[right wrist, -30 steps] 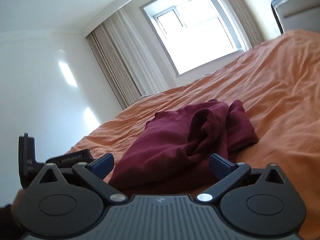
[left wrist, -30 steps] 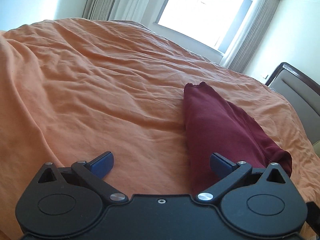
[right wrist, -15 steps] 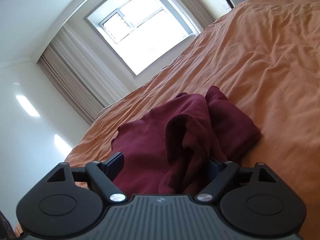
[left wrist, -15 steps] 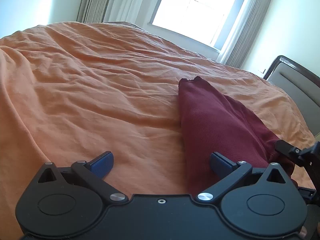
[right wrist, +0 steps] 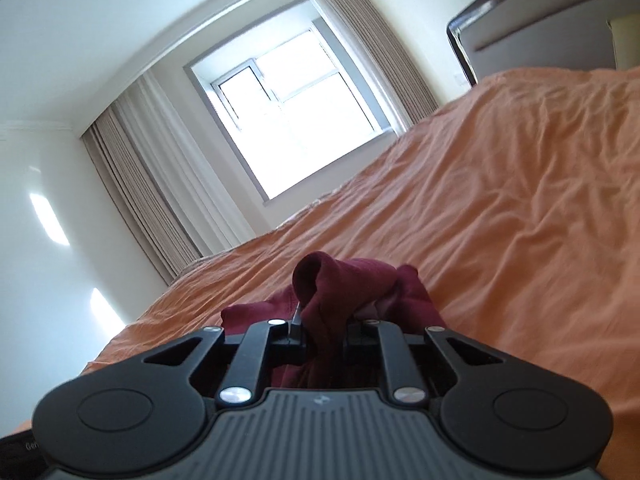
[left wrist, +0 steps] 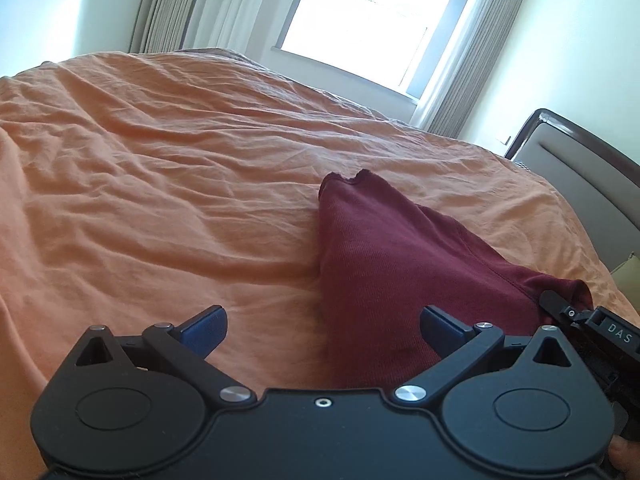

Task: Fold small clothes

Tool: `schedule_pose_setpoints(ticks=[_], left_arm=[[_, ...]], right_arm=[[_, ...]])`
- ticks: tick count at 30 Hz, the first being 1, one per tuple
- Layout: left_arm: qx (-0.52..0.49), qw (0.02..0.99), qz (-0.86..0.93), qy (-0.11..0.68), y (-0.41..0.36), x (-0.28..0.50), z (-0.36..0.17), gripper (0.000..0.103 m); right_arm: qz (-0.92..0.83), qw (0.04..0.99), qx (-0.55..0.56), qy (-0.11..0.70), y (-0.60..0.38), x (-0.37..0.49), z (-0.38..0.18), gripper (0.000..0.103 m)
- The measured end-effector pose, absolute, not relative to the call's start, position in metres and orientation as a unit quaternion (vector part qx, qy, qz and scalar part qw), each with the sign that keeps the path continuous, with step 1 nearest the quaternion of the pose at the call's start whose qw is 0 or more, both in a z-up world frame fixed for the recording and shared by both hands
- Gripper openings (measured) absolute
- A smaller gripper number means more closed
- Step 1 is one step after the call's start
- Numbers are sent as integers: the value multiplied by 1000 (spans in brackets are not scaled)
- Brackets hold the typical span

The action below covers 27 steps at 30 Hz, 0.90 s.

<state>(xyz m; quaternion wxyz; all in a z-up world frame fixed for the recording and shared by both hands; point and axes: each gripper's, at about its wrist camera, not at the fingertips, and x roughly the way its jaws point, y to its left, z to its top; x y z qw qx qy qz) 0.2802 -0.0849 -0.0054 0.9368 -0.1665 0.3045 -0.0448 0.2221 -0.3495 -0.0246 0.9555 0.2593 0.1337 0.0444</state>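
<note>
A dark red garment lies on the orange bedsheet, stretched away from me in the left wrist view. My left gripper is open, its blue fingertips straddling the garment's near left edge just above the sheet. My right gripper is shut on a bunched fold of the same garment and holds it up off the bed. The right gripper's tip also shows at the far right of the left wrist view, at the garment's near right corner.
The bed is wide and covered by the wrinkled orange sheet. A padded headboard stands at the right. A bright window with curtains lies beyond the bed's far edge.
My right gripper moved onto the garment and closed on a fold of it, lifting it. My left gripper stayed open and tilted up slightly.
</note>
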Motion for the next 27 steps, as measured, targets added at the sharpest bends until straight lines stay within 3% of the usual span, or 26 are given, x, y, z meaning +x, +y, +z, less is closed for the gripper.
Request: schedule_pose_setpoints(ticks=[3, 7, 12, 17, 23, 27], left_arm=[[-166, 938, -58, 300, -92, 283, -3, 102], [-167, 930, -57, 322, -97, 287, -15, 102], [-189, 922, -52, 335, -91, 286, -28, 102], [-183, 923, -51, 335, -93, 285, -27, 102], [-185, 923, -53, 334, -92, 280, -28, 102], [-183, 923, -57, 334, -90, 276, -28, 102]], right_arm=[[22, 960, 248, 127, -359, 212, -26, 16], [35, 942, 281, 181, -369, 219, -47, 19], [42, 944, 277, 177, -370, 202, -53, 45], [53, 956, 231, 172, -358, 174, -48, 85], [58, 971, 142, 184, -339, 148, -47, 95], [47, 970, 136, 194, -341, 145, -55, 95]])
